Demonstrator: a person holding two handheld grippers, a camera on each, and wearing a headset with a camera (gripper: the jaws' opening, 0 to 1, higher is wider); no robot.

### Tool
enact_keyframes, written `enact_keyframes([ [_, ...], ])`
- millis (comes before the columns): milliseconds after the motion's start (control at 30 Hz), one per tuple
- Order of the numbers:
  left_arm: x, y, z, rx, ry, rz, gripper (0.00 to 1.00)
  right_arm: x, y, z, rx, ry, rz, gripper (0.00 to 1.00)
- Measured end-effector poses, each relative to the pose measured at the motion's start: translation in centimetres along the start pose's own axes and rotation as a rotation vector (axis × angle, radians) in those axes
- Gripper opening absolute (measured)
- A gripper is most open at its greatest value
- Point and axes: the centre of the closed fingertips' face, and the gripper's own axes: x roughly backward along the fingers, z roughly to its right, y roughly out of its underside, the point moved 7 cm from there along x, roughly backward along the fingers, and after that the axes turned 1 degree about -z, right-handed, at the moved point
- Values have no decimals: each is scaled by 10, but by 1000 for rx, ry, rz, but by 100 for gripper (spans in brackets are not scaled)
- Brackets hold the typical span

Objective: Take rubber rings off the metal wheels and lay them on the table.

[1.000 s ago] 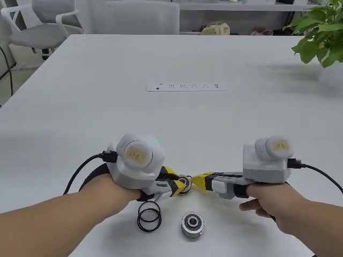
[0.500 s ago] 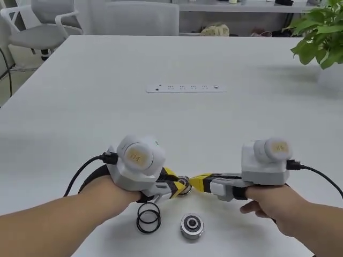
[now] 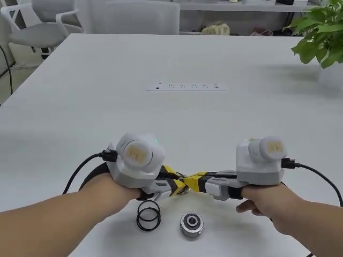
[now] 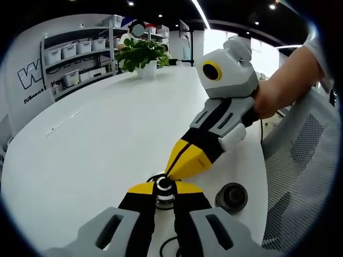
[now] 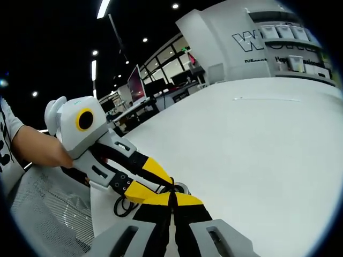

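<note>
Stripping a ring: one gripper braces, the other picks.
Nearest, spare wheel [image 3: 192, 224] and two loose rings [image 3: 149, 215] lie on the table [image 3: 161, 123]. Just beyond, left gripper [image 3: 179, 186] clamps the held wheel [image 4: 163, 188] steady. Right gripper [image 3: 189, 183], jaws pressed together, noses its rim, likely after the ring; actual pinch unclear.

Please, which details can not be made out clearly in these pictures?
- Head view: yellow tips of the left tool and right tool cover the small silver metal wheel between them; a rubber ring on it cannot be confirmed.
- Right gripper view: the right tool's shut tips hide whether they pinch anything.
- Head view: the thin black rubber rings overlap; their count is unclear.
</note>
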Motion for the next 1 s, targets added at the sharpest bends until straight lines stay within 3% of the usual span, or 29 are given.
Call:
enact_keyframes([
  [433, 3, 0, -1, -44, 22, 4, 10, 5, -4, 3, -18, 5, 21, 0],
  [1000, 28, -7, 6, -95, 66, 50, 31, 10, -12, -2, -47, -23, 58, 0],
])
